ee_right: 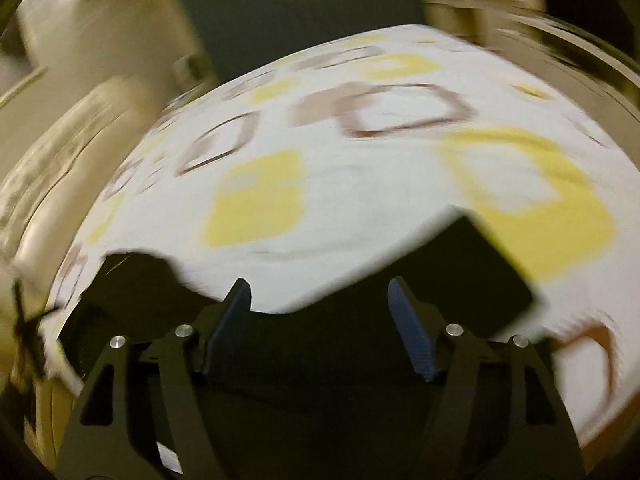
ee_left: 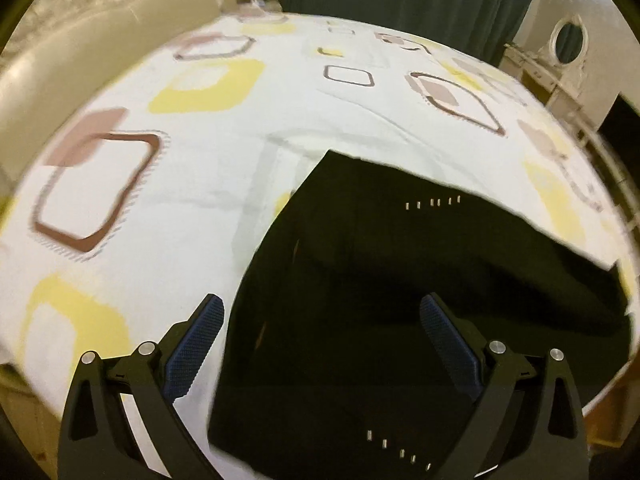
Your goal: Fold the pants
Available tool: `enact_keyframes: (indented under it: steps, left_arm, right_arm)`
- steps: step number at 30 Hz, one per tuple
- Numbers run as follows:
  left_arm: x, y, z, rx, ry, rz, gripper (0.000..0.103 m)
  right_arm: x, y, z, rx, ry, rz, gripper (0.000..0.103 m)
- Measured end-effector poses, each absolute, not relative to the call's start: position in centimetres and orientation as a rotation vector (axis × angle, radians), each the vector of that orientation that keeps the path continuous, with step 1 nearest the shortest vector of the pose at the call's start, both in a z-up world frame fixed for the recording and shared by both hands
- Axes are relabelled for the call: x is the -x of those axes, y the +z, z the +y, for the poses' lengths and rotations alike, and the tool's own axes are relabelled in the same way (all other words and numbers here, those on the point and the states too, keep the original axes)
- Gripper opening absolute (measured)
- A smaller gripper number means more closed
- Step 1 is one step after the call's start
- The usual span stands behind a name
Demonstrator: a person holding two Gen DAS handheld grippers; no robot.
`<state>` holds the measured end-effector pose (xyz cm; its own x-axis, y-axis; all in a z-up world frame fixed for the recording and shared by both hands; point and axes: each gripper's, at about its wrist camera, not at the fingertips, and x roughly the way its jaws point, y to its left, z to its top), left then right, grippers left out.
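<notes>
Left wrist view looks down over a bed covered by a white sheet (ee_left: 248, 128) printed with yellow and brown rounded squares. Black pants (ee_left: 400, 288) lie flat on the near right part of the sheet, folded into a broad dark slab whose far corner points toward the middle of the bed. Two short rows of small metal studs show on the cloth, one toward its far edge and one at the near edge. The left gripper (ee_left: 320, 344) hangs above the pants' left border with its jaws spread wide; its blue pads (ee_left: 194, 344) touch nothing, the left finger over bare sheet and the right finger over black cloth. A padded cream headboard (ee_left: 80, 52) runs along the far left, a dark green curtain (ee_left: 408, 0) hangs at the far side, and a white dresser with an oval mirror (ee_left: 568, 42) stands at the far right.

Right wrist view is heavily smeared by motion. The same patterned sheet fills the middle, and the pants (ee_right: 320, 360) spread dark across the near edge, with one corner reaching out on the right and a rumpled part on the left. The right gripper (ee_right: 318, 328) stands with jaws well apart and nothing between them, the black cloth lying beneath the fingers; whether they touch it I cannot tell.
</notes>
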<state>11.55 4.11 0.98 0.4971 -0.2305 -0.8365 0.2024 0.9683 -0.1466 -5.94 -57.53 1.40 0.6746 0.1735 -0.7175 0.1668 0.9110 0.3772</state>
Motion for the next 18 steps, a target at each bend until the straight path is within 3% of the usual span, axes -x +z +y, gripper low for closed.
enact_keyframes:
  steps: [8, 18]
  left_arm:
    - [-21.7, -2.2, 4.2, 0.033, -0.359, 1.105, 0.098]
    - [-28.4, -7.3, 0.3, -0.062, -0.493, 1.202, 0.098]
  right_arm:
    - [-4.2, -0.4, -47.3, -0.241, 0.226, 0.980, 0.075]
    - [-9.7, -4.9, -45.7, -0.314, 0.346, 1.120, 0.076]
